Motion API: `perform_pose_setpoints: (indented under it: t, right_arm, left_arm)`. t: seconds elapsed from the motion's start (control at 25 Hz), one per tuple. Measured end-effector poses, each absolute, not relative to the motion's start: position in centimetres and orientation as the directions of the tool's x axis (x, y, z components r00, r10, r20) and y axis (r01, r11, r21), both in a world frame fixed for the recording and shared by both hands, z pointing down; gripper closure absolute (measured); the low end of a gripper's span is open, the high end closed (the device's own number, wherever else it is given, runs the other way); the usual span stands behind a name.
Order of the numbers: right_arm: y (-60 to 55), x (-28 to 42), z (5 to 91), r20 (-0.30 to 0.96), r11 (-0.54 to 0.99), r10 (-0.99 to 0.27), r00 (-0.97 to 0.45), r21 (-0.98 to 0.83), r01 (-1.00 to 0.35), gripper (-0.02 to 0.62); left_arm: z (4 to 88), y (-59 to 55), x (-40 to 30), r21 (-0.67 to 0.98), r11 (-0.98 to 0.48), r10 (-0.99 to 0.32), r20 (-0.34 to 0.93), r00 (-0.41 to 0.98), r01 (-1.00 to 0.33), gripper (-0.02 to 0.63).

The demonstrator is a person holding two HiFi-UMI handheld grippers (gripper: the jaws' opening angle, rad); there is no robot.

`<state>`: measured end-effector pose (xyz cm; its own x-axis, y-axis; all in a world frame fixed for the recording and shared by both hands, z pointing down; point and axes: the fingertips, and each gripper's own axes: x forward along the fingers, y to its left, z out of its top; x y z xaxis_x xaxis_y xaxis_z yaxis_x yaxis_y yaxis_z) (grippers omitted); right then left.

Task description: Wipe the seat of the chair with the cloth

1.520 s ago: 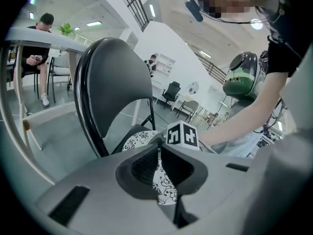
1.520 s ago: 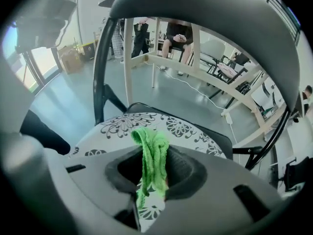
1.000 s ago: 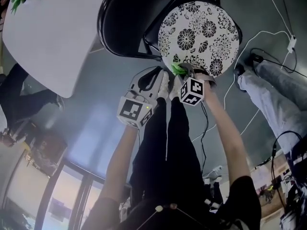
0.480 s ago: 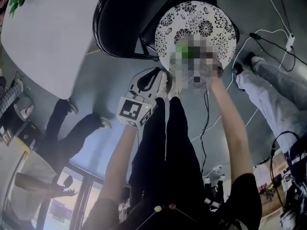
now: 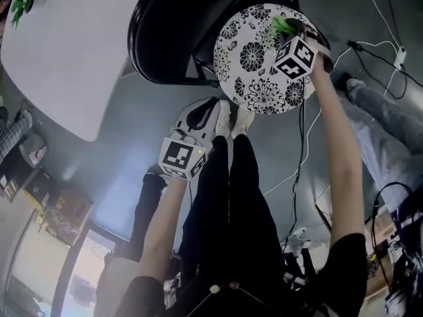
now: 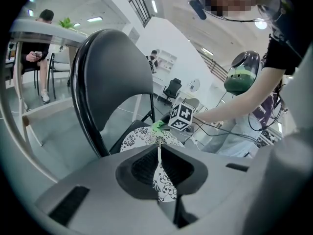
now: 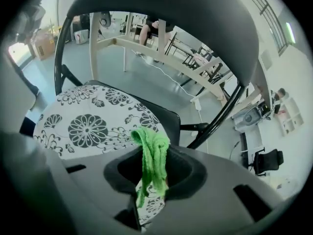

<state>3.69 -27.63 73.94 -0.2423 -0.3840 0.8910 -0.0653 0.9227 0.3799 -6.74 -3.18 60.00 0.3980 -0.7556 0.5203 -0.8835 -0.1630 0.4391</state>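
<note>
My right gripper (image 5: 288,30) has its jaws clamped on the green cloth (image 5: 280,25), over the far rim of the floral chair seat (image 5: 254,65). My left gripper (image 5: 201,111), jaws pressed together on nothing, hangs beside the seat's near rim.

Fluffy green terry cloth (image 7: 151,151) — matt patterned seat (image 7: 88,126), glossy black chair frame (image 7: 221,114).
</note>
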Motion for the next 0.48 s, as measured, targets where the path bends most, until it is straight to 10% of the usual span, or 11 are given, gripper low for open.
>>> perform_pose_setpoints:
  t: [0.48]
  right_arm:
    - [-26.6, 6.2, 76.0, 0.941, 0.959, -0.277, -0.194, 0.261, -0.107, 0.494]
  left_arm:
    - [60.2, -3.3, -8.1, 0.438, -0.152, -0.756, 0.526, 0.39, -0.886, 0.583]
